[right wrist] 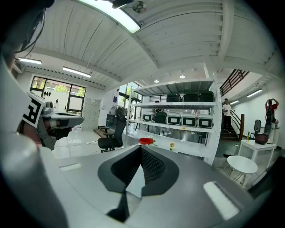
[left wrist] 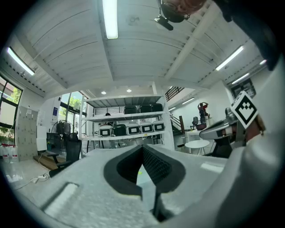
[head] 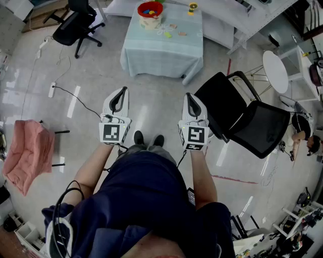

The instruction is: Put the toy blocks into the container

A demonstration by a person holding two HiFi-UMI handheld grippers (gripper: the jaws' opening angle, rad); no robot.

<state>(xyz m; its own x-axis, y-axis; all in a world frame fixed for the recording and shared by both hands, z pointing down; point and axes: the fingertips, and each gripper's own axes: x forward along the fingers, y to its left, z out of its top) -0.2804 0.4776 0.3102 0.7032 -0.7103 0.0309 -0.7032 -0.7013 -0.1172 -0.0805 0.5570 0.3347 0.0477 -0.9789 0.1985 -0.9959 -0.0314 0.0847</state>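
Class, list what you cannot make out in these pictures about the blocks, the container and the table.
- Loose toy blocks on the table: head view, too small to count or tell shapes.
- Inside the red container: head view, coloured pieces too small to count.
- Table top, right gripper view: hidden behind the right gripper; only the container shows.
- Yellow item on the table: head view, too small to identify.

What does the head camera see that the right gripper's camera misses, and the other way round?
Only the head view: the person's shoes, a pink cloth, and the toy blocks inside the red container. Only the right gripper view: ceiling lights, shelves of machines, a staircase. Both: the red container, a black office chair, a white round table, the left gripper and the shut right gripper.
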